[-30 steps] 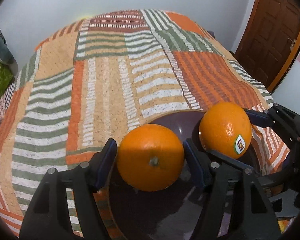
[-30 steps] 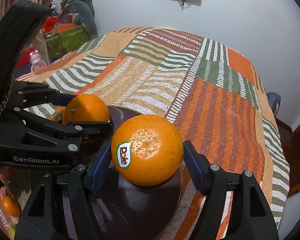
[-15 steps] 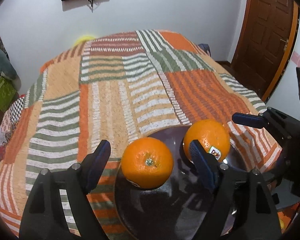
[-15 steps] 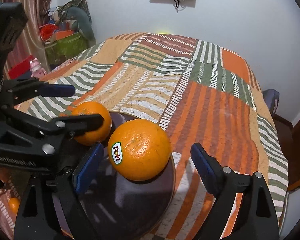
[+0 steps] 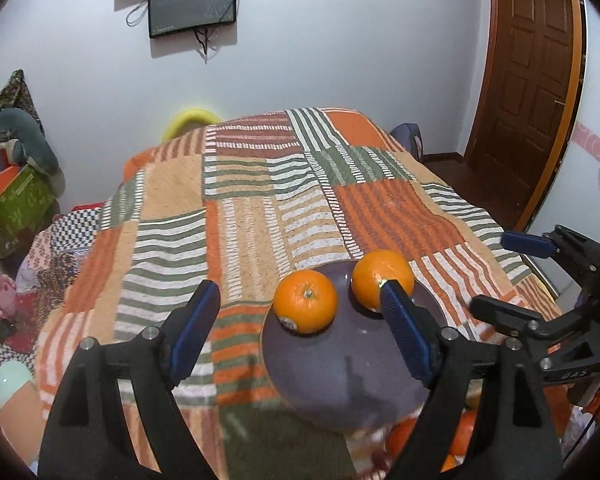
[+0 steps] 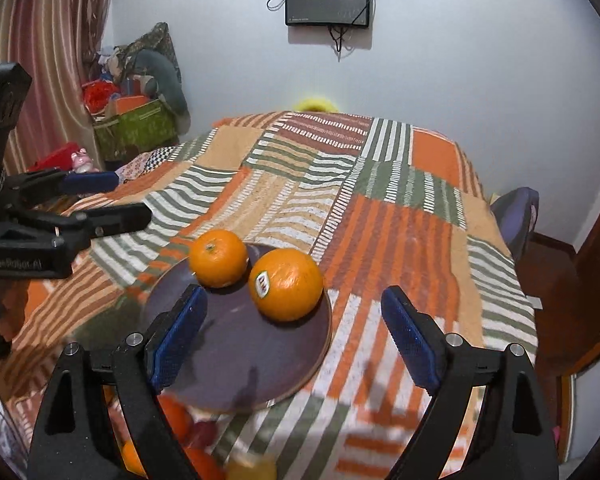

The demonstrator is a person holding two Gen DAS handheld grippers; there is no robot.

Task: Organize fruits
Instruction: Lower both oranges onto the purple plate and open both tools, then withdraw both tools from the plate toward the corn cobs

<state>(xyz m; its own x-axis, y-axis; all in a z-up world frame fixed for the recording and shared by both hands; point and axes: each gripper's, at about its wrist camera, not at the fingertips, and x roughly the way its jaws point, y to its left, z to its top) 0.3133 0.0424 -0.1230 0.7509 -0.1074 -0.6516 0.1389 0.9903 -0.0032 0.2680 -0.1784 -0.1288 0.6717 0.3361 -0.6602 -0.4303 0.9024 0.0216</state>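
Both wrist views are evenly and softly lit, moderately bright, with a cool cast on the white wall (image 5: 340,60). Heavy fisheye bending curves the door (image 5: 536,80) and curtain (image 6: 48,52), and black vignette fills the corners. The plate (image 6: 228,344) carries pale sheen and faint gripper shadows. Near, low areas smear with motion blur, especially the bedspread (image 6: 360,412) beneath the plate's near edge; far parts stay sharper.
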